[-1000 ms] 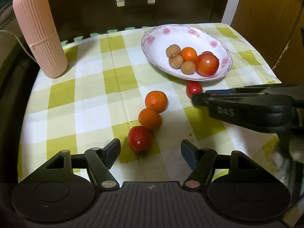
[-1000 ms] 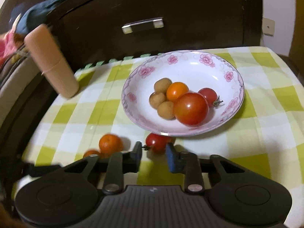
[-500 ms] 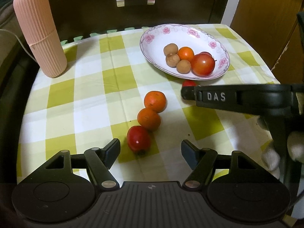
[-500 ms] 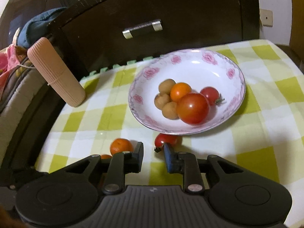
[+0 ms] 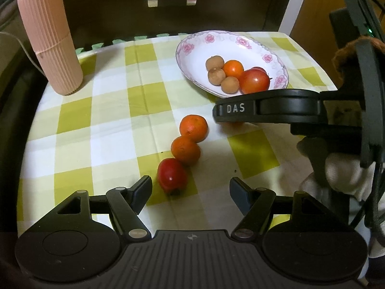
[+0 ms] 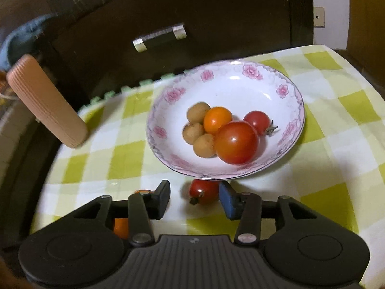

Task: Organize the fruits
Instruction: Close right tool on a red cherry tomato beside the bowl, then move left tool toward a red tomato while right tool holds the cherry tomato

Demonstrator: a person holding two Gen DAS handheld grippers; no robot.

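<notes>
Since a second ago, our right gripper (image 6: pixel 195 198) has spread its fingers apart around the small red cherry tomato (image 6: pixel 204 191) lying just near the white flowered bowl (image 6: pixel 168 159); our left gripper (image 5: pixel 190 190) waits open.

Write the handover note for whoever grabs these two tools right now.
Right tool: open, jaws either side of a small red tomato on the cloth just below the plate; not gripped.
Left tool: open, empty, low over the cloth.
Done: three brown fruits, one orange and two tomatoes sit in the plate.
Left: that tomato, two oranges and another red tomato on the cloth.
</notes>
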